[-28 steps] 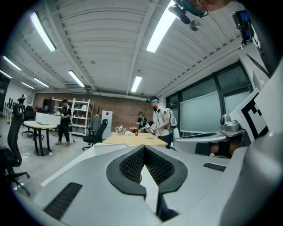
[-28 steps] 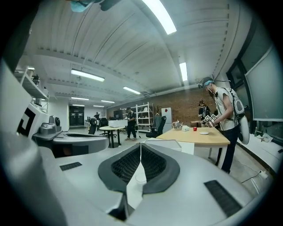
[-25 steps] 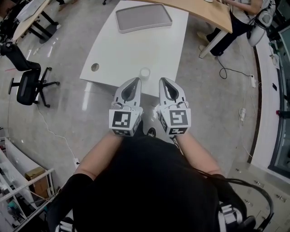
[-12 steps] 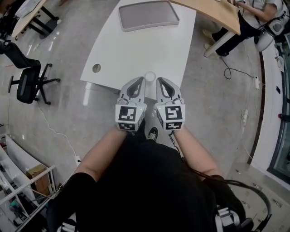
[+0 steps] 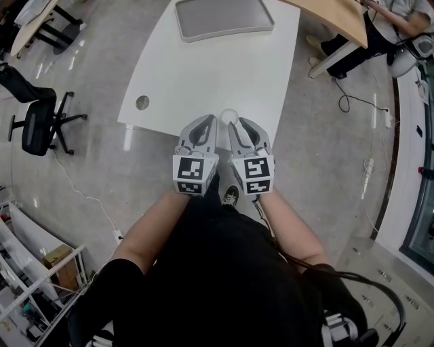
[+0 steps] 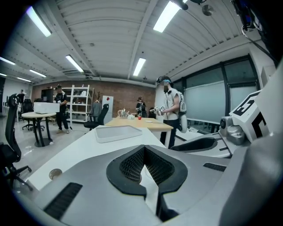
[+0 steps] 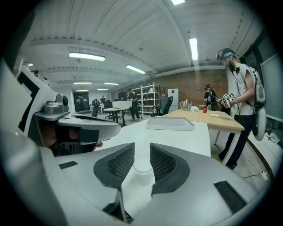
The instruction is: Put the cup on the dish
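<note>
Both bare forearms (image 5: pixel 154 227) reaching forward close together, left gripper (image 5: pixel 209 120) and right gripper (image 5: pixel 238 123) side by side, tilted slightly down, left jaws together and empty, right jaws just opening, slightly apart, cup (image 5: pixel 229 116) at their tips

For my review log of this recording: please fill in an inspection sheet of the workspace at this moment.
Surface: white table, one round port in the top.
Job's things: cup upright near the near edge; grey dish at the far end, nothing in it.
Clutter: nothing seen.
Grippers: left claw shut, empty; right claw has just been opening, cup in the gap between its pads, not clamped.
Cables: black cable on the floor at right; white cable on the floor at left.
Surroundings: office chair, wooden table, person beside it.
</note>
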Motion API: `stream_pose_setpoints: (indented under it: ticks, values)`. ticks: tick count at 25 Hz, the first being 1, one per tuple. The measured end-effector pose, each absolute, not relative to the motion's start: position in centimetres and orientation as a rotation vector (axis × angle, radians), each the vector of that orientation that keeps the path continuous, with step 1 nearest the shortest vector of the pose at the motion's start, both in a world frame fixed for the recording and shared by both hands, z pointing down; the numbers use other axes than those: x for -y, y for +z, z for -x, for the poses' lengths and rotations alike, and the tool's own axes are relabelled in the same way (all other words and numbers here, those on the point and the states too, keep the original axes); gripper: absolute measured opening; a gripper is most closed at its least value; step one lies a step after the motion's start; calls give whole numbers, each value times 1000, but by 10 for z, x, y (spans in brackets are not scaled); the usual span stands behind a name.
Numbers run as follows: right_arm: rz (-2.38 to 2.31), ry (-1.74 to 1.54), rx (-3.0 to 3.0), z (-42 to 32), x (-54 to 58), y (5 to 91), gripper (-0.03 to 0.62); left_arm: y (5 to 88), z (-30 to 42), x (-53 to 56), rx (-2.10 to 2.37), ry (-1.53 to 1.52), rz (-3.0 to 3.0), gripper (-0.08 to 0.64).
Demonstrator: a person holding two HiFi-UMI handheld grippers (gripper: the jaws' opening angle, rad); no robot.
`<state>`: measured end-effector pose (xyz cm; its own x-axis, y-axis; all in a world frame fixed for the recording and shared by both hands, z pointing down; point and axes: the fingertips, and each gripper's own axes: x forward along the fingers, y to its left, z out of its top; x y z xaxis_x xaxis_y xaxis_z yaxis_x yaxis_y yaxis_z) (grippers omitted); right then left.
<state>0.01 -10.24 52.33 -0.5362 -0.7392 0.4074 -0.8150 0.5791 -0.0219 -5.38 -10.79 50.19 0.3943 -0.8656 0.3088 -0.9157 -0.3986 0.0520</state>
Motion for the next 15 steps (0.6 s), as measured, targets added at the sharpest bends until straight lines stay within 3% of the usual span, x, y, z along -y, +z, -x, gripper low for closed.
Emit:
stream_pose_setpoints:
  ticks: [3, 5, 15]
  values:
    - [-1220, 336, 2440, 10, 109, 537, 148, 517, 61, 118, 1560, 371, -2436, -3]
    - [-1196, 364, 2425, 14, 113, 548, 181, 527, 63, 124, 1547, 392, -2428, -2]
    - [-1133, 441, 2356, 15, 136, 595, 249, 564, 67, 155, 1499, 447, -2392, -2]
